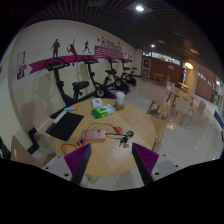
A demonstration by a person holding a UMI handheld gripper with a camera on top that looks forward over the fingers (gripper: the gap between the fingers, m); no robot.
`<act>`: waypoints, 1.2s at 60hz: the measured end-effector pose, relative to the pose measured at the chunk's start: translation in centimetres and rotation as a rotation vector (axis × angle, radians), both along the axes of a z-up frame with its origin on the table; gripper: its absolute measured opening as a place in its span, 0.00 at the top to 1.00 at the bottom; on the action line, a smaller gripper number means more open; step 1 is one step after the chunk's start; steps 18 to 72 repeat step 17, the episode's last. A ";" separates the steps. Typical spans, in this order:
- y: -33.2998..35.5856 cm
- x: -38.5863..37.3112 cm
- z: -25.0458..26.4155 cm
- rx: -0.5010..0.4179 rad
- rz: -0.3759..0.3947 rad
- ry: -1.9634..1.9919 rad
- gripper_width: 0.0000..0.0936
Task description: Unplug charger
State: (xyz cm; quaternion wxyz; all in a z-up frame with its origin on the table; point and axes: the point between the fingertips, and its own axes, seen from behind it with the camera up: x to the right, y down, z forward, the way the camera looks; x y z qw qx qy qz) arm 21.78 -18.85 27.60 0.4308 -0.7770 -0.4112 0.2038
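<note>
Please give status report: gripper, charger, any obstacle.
Gripper open, holding nothing, above the table edge. Charger not identifiable from here. Pink item and green item ahead of the fingers; laptop beside them.

We see our gripper (112,160) with its purple pads (78,160) spread wide apart and holding nothing. Just ahead of them, on a round wooden table (135,122), lie a pink box (95,135), a green packet (102,110) and a dark laptop (65,125). Exercise bikes (100,75) stand beyond.
</note>
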 end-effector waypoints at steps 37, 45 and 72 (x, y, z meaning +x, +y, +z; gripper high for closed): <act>-1.1 -0.1 -0.2 0.033 0.018 -0.018 0.09; -1.1 -0.1 -0.2 0.033 0.018 -0.018 0.09; -1.1 -0.1 -0.2 0.033 0.018 -0.018 0.09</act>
